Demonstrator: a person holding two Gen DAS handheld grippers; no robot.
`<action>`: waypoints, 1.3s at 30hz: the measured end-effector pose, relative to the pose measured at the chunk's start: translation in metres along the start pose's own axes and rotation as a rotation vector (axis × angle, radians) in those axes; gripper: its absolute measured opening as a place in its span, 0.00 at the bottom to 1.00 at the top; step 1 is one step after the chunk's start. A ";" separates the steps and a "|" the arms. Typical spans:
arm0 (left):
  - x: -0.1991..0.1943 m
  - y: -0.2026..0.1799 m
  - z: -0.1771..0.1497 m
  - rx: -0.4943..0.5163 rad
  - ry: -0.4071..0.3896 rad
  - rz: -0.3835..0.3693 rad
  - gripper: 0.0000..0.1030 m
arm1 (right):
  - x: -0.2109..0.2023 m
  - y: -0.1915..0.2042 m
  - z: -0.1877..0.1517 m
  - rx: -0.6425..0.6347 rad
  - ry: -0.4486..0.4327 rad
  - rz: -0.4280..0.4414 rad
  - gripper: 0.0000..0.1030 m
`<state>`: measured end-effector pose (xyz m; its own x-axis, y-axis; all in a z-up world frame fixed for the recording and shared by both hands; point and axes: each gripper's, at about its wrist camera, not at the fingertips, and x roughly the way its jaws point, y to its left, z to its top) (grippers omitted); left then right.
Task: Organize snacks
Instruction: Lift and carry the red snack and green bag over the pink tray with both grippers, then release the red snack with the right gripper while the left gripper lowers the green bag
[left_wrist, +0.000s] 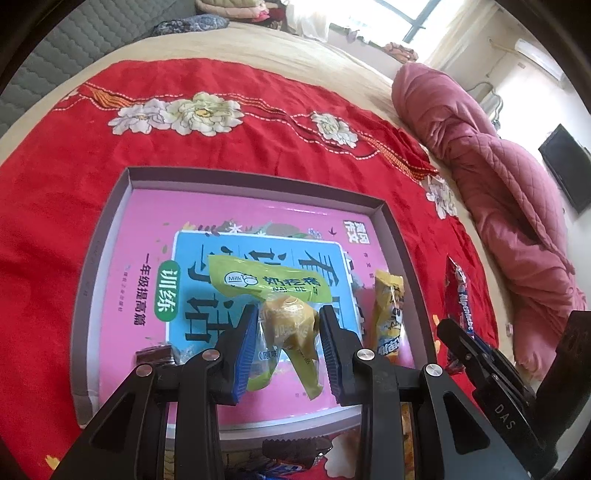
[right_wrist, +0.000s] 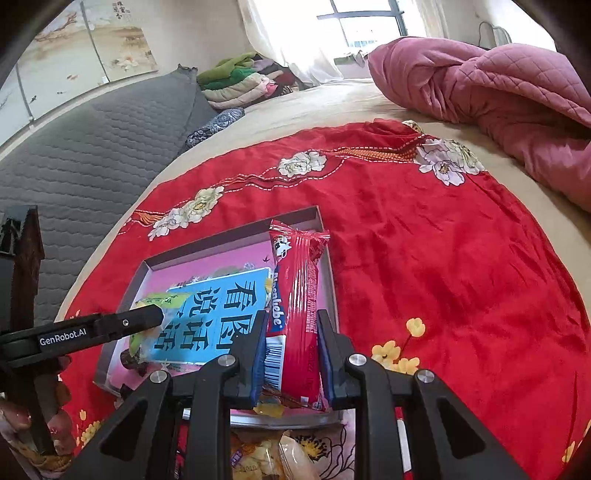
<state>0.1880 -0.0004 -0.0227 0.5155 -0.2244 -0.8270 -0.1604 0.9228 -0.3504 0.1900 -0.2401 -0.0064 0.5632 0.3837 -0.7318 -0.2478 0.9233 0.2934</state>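
A shallow grey box (left_wrist: 122, 206) with a pink and blue printed bottom lies on the red flowered cloth. My left gripper (left_wrist: 289, 314) is shut on a green and yellow milk snack packet (left_wrist: 269, 282), held above the box. An orange-yellow snack bar (left_wrist: 388, 314) lies in the box to its right, and a small dark wrapped sweet (left_wrist: 153, 356) lies at the lower left. My right gripper (right_wrist: 291, 317) is shut on a long red Alpenliebe packet (right_wrist: 295, 280), over the box's right edge (right_wrist: 328, 273). The left gripper (right_wrist: 122, 325) shows at the left of the right wrist view.
A rolled pink quilt (left_wrist: 498, 184) lies to the right on the bed. More snack packets (right_wrist: 266, 458) sit on the cloth under my right gripper. A grey quilted headboard (right_wrist: 92, 147) and folded clothes (right_wrist: 240, 81) stand at the far side.
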 end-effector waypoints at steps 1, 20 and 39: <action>0.001 0.001 0.000 -0.001 0.003 -0.001 0.34 | 0.001 0.000 0.000 0.001 0.004 0.002 0.24; 0.020 0.009 -0.010 -0.021 0.048 0.009 0.34 | 0.040 0.009 -0.020 -0.010 0.150 0.005 0.24; 0.030 0.010 -0.014 -0.019 0.077 0.014 0.35 | 0.045 0.017 -0.023 -0.027 0.165 0.027 0.25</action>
<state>0.1896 -0.0019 -0.0571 0.4472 -0.2353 -0.8630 -0.1840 0.9200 -0.3462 0.1931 -0.2078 -0.0480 0.4200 0.3981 -0.8155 -0.2829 0.9113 0.2992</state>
